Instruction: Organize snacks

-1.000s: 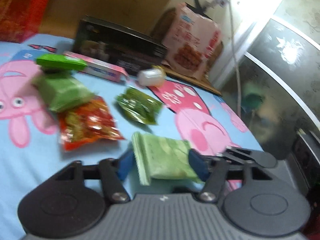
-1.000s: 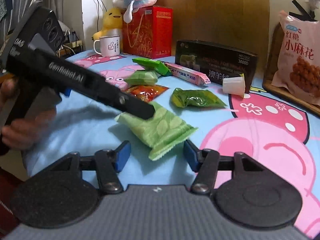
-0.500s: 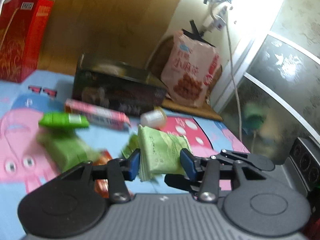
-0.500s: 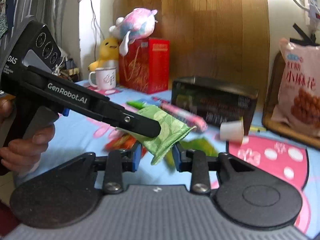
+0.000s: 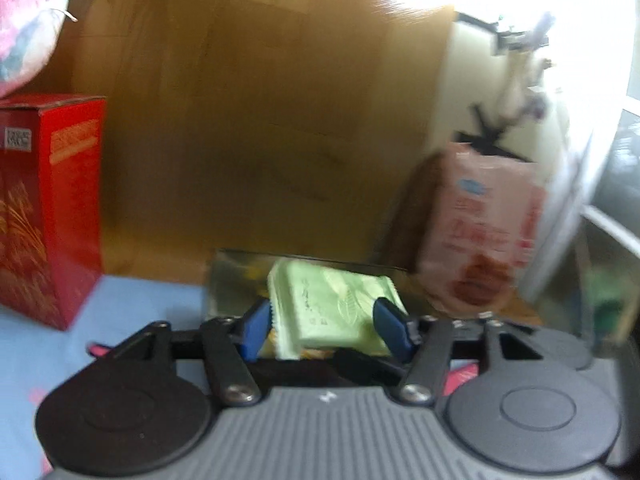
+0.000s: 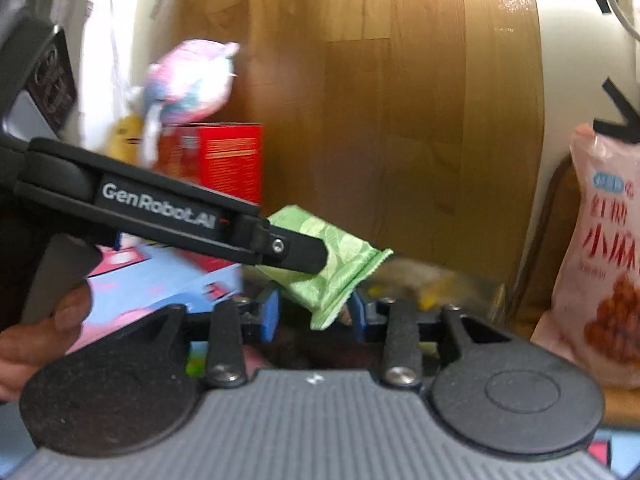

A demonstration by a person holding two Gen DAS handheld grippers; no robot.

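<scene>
Snack pack (image 5: 336, 308), pale green, hangs between our tongs above the blue cloth (image 5: 132, 304), left gripper (image 5: 326, 330) opening around it, right gripper (image 6: 314, 314) opening at its lower corner, pads not clearly pressing.

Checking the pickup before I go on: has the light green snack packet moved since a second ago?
Yes. The light green snack packet has left the blue cloth and gone up and toward the back wall; it now sits in front of the dark box, between both grippers' opening jaws.
</scene>
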